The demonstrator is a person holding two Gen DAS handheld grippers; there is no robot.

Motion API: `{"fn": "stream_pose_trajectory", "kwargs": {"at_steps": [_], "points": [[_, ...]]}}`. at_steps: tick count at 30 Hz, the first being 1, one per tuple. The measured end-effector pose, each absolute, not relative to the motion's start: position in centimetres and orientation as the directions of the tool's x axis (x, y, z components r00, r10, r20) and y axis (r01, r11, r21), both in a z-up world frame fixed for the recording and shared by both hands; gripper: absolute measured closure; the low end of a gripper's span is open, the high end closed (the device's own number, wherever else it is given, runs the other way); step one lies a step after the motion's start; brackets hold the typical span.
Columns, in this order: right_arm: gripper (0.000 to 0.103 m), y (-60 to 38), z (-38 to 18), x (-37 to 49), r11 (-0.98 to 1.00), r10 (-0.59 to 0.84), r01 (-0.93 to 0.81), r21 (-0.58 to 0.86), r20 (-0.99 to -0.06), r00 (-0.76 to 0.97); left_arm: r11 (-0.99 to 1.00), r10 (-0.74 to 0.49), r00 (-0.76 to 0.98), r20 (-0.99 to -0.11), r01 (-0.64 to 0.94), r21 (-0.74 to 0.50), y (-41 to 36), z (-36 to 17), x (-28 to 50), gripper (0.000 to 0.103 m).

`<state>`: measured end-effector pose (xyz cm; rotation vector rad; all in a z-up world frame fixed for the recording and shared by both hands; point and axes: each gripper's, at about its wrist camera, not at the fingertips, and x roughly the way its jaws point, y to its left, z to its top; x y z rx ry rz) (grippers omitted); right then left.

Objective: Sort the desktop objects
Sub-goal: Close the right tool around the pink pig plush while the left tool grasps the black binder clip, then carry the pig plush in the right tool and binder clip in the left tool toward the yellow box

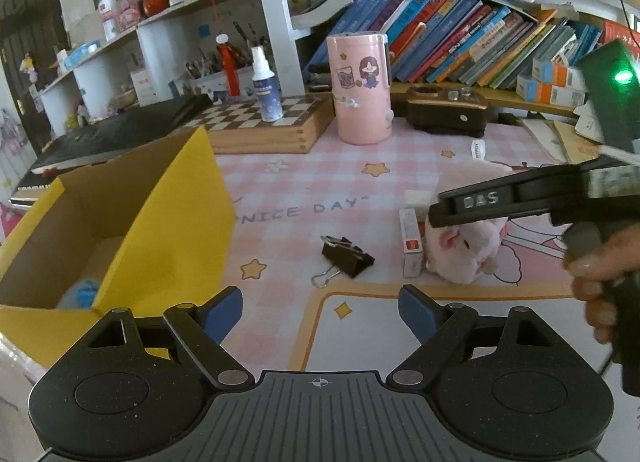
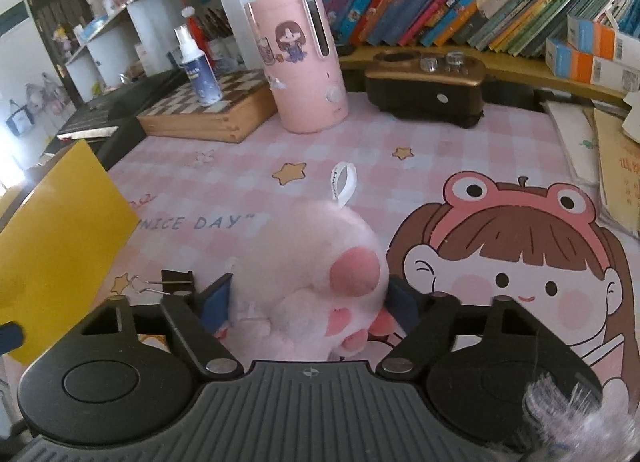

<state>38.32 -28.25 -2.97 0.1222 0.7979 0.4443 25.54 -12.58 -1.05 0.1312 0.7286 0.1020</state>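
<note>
A pink plush toy (image 2: 320,282) lies on the pink desk mat, and it also shows in the left wrist view (image 1: 464,250). My right gripper (image 2: 312,302) has its blue pads on both sides of the plush, jaws wide; whether they press it I cannot tell. It also shows in the left wrist view (image 1: 472,206), above the plush. My left gripper (image 1: 320,312) is open and empty, low over the mat. A black binder clip (image 1: 346,258) and a small white-and-red box (image 1: 411,246) lie between the plush and the open yellow cardboard box (image 1: 176,222), which holds something blue (image 1: 86,292).
A pink cylindrical container (image 1: 362,88) stands behind the mat. A wooden chessboard box (image 1: 264,126) carries a spray bottle (image 1: 266,88). A black-and-gold device (image 1: 448,110) sits under a shelf of books (image 1: 480,38). Papers (image 2: 612,166) lie at the right.
</note>
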Motion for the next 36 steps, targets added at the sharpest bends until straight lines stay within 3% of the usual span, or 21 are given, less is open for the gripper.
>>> {"fn": "stream_pose_trajectory", "kwargs": {"at_steps": [7,16,26,28,31,36], "points": [[0.037,-31.1,-0.8,35.9,0.896,0.443,-0.325,0.302,-0.569,0.692,0.991,0.119,0.731,-0.672,-0.049,0.123,-12.7,-2.3,28.1,0.017],[0.035,-33.9,0.7,32.7,0.896,0.444,-0.340,0.287,-0.540,0.715,0.990,0.140,0.711,-0.690,-0.078,0.120,-12.3,-4.4,32.2,0.042],[0.034,-35.3,0.9,30.9,0.897,0.441,-0.335,0.287,-0.547,0.712,0.997,0.071,0.704,-0.706,-0.058,0.044,-12.1,-6.3,34.3,0.052],[0.034,-35.4,0.9,30.8,0.898,0.440,-0.335,0.287,-0.549,0.711,0.999,0.050,0.710,-0.702,-0.040,0.030,-12.1,-6.3,34.2,0.065],[0.034,-35.4,0.8,30.4,0.899,0.437,-0.332,0.285,-0.554,0.708,1.000,0.026,0.712,-0.701,-0.011,0.027,-12.4,-6.1,33.9,0.075],[0.034,-35.4,0.5,29.7,0.901,0.434,-0.327,0.286,-0.561,0.705,1.000,0.002,0.727,-0.686,0.003,0.006,-12.5,-4.9,32.6,0.079]]}}
